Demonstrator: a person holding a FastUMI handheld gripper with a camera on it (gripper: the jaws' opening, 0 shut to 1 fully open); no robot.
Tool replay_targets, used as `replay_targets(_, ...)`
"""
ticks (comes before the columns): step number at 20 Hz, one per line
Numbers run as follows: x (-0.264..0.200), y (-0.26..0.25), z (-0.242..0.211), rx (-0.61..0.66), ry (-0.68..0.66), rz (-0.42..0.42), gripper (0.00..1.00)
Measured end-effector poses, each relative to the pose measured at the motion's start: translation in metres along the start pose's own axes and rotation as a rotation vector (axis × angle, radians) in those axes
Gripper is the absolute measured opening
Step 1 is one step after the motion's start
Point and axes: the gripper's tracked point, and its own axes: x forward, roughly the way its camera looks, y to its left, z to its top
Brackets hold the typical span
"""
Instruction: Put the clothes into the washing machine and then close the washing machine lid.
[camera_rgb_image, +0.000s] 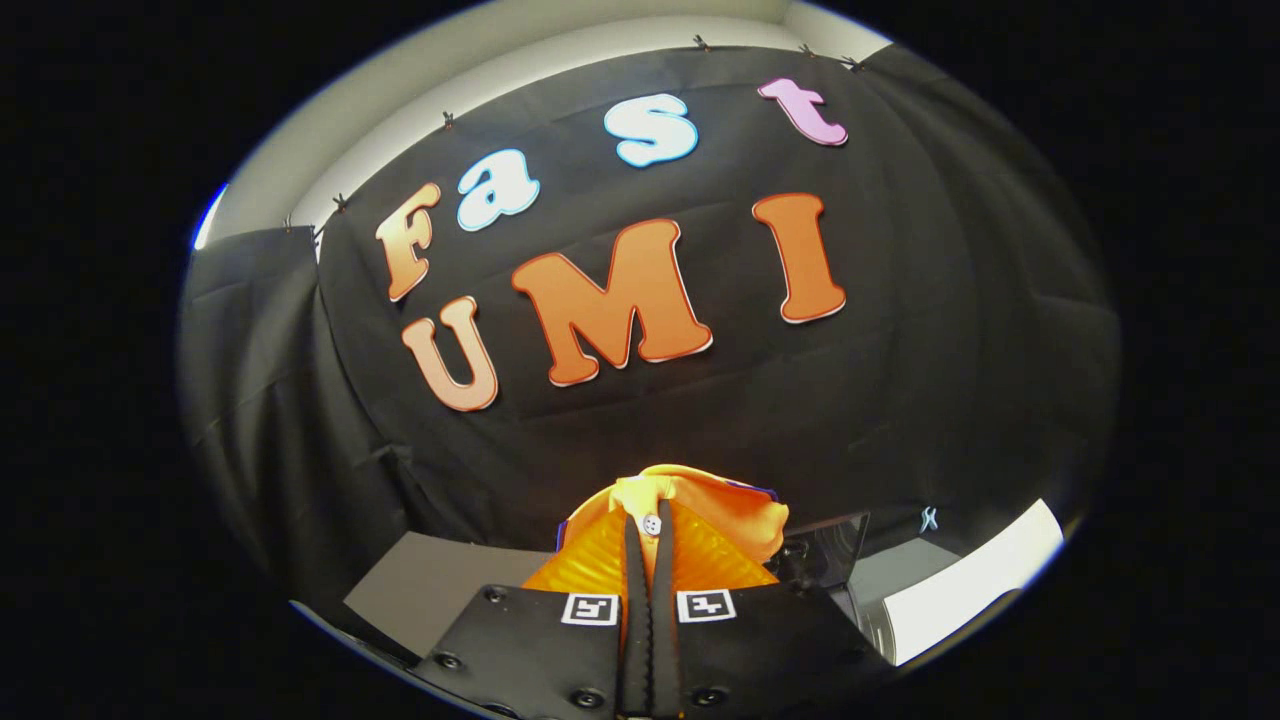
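Note:
An orange garment (715, 520) with a small white button bunches up between and just ahead of my fingers. My gripper (650, 540) is shut on it, the two fingers pressed close together with cloth pinched between them. The garment is lifted off the surfaces below. To the right, beyond the cloth, a dark panel with a pale frame (835, 545) stands tilted up and looks like the washing machine's raised lid, with a white and grey body (950, 590) beside it. The machine's opening is hidden behind my gripper and the garment.
A grey flat surface (440, 590) lies to the left, below the fingers. The booth's black cloth wall stands close behind everything. A small clip (929, 518) hangs on the cloth near the white body.

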Motion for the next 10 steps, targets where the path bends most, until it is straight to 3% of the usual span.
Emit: replay_targets(10,0.045,-0.043,-0.178,0.073,0.266,-0.032,0.08)
